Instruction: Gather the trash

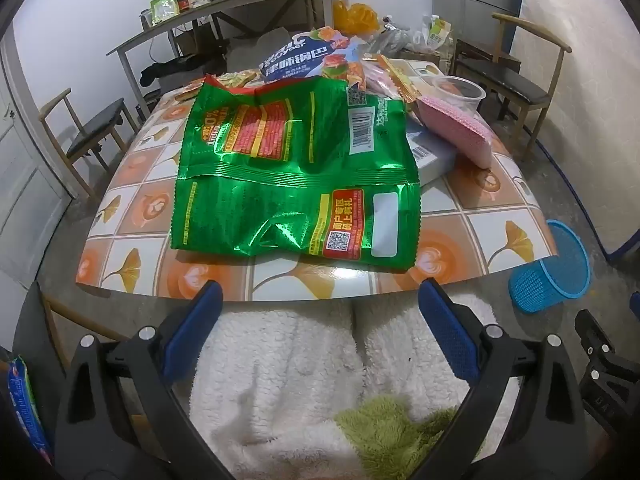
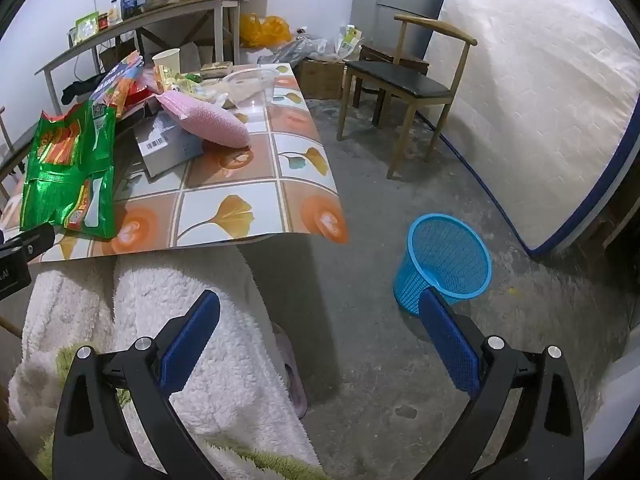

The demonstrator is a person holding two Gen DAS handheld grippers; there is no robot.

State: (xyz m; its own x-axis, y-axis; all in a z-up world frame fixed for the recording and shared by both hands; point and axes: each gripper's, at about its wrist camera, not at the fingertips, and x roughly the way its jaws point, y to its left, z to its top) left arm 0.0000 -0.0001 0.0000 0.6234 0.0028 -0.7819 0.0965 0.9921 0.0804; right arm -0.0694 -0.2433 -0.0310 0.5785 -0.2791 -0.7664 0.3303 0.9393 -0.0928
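A large crumpled green snack bag (image 1: 296, 176) lies flat on the tiled table (image 1: 472, 216), near its front edge. Behind it lie a blue snack bag (image 1: 304, 58), a pink pouch (image 1: 456, 130), a clear plastic cup (image 1: 460, 92) and other wrappers. My left gripper (image 1: 320, 300) hangs open just short of the table edge, over a person's white fleece lap, nothing between its fingers. My right gripper (image 2: 320, 308) is open too, over the lap and the floor. A blue mesh waste basket (image 2: 444, 260) stands on the floor right of the table, just beyond the right fingertip.
Wooden chairs stand to the right (image 2: 400, 76) and to the left (image 1: 96, 128) of the table. A cluttered grey side table (image 1: 224, 20) lines the back wall. A mattress (image 2: 540, 100) leans against the right wall. A slipper (image 2: 294, 380) lies on the concrete floor.
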